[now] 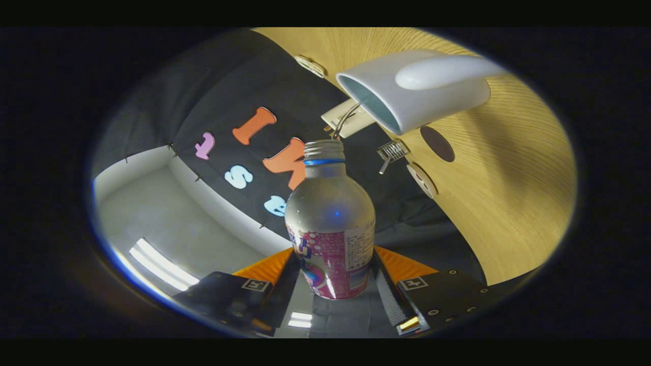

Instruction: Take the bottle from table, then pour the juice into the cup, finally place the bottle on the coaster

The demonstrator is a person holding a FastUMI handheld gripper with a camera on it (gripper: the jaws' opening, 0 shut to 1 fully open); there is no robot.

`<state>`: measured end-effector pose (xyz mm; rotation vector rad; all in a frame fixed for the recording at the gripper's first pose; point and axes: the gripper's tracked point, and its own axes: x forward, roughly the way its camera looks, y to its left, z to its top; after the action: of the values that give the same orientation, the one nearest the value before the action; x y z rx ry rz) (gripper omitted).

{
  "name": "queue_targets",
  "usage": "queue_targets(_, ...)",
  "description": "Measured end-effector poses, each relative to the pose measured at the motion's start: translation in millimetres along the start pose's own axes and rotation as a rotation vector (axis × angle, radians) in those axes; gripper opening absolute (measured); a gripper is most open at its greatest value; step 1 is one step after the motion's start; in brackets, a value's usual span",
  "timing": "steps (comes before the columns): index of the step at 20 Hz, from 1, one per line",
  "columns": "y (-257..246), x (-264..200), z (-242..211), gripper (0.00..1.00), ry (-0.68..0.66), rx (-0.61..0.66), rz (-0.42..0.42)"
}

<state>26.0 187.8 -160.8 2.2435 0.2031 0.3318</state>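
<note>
Gripper [330,284] is clamping the bottle [330,223] between both fingers, uncapped neck pointing ahead. White cup [417,91] is sitting on the wooden counter [508,203] just beyond the bottle's mouth. Dark round coaster [437,144] is lying near the cup.

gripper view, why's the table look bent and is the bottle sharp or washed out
Gripper view: fisheye distortion curves the light wooden table and tilts the scene; the silver metal bottle with pink label, clamped between the tool fingers, is fairly sharp, with soft glare on its shoulder; the white ceramic cup beyond it looks bright, slightly overexposed.
</note>
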Motion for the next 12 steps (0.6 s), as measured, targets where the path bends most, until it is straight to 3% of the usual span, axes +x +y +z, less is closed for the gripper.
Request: queue_targets(12, 7.7, -2.6, -1.0, 0.77, 0.004, 0.003, 0.013)
